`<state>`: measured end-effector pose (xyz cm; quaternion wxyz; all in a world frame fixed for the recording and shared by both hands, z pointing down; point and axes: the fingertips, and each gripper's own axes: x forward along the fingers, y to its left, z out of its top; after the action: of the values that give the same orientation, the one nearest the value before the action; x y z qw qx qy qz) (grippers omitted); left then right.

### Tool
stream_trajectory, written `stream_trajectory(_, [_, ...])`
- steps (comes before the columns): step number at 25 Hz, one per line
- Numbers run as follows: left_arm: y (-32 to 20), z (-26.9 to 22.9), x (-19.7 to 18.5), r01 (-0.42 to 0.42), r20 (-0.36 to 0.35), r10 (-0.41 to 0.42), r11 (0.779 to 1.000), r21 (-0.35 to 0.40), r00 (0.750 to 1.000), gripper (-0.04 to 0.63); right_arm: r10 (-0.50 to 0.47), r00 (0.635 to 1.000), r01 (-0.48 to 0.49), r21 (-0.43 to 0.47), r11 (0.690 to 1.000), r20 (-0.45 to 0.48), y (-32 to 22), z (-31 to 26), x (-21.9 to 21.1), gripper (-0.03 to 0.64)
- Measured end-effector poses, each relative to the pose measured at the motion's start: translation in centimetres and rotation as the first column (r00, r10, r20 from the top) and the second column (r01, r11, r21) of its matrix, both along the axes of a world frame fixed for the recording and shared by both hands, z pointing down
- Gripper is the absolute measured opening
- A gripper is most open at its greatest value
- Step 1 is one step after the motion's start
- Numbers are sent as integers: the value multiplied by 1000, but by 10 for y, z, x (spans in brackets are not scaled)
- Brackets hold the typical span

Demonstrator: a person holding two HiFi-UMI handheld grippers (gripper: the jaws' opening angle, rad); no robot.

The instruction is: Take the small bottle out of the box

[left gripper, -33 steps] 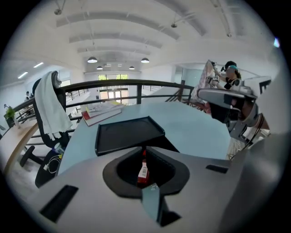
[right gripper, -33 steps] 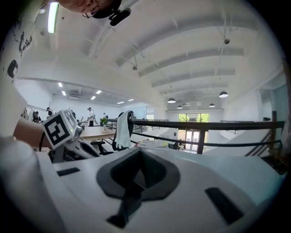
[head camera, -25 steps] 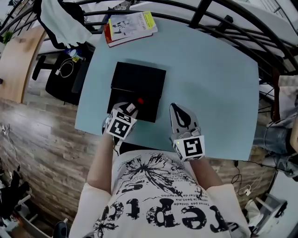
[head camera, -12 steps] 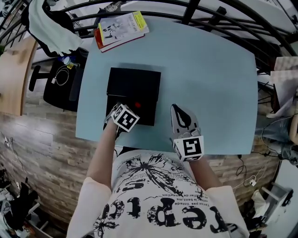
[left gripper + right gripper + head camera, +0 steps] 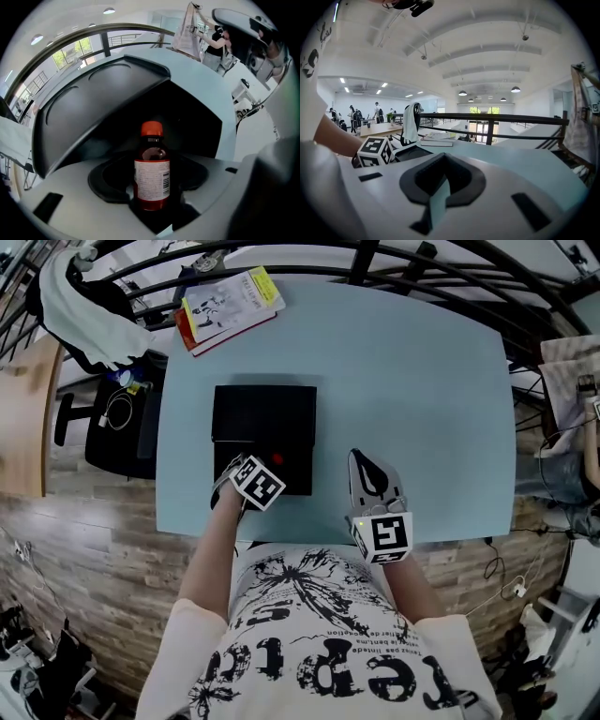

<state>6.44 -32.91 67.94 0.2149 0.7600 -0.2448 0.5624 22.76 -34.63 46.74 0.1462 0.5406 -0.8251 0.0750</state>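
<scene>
A black box (image 5: 264,412) lies open on the pale blue table (image 5: 412,399), its lid (image 5: 93,108) tipped back. The small brown bottle (image 5: 152,173), with a red cap (image 5: 277,459) and a white label, stands upright inside it. My left gripper (image 5: 253,474) points steeply down into the box's front part. Its jaws have just been opening and now stand wide on either side of the bottle, with dark gaps between it and the pads. My right gripper (image 5: 364,465) rests low over the table to the right of the box, jaws together and empty.
A book (image 5: 230,301) lies at the table's far left corner. A dark railing (image 5: 375,263) runs behind the table. A chair (image 5: 122,418) with cables and a white cloth (image 5: 80,315) stand left of the table. Bare tabletop stretches right of the box.
My left gripper has sunk toward the box and rolled, so its marker cube now faces differently. The right gripper has hardly shifted.
</scene>
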Motion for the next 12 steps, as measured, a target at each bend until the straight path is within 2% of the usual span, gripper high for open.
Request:
stream_trajectory(3, [-4,-1,-2,28,-41,-27,1000,7,999,232,10,1000,-10,7,1000,-7,2,-2,-4,11])
stream_trajectory(8, [-2,-6,-6,40,-81,-40,999,-7,996,230,21,1000,-21,25,999,-19,8,-9,-12,11])
stream_trajectory(12, [3,-22,-7,26,-111,-21,999,43,994,230,33,999,-32,36,999,-26,16,-13,-17,11])
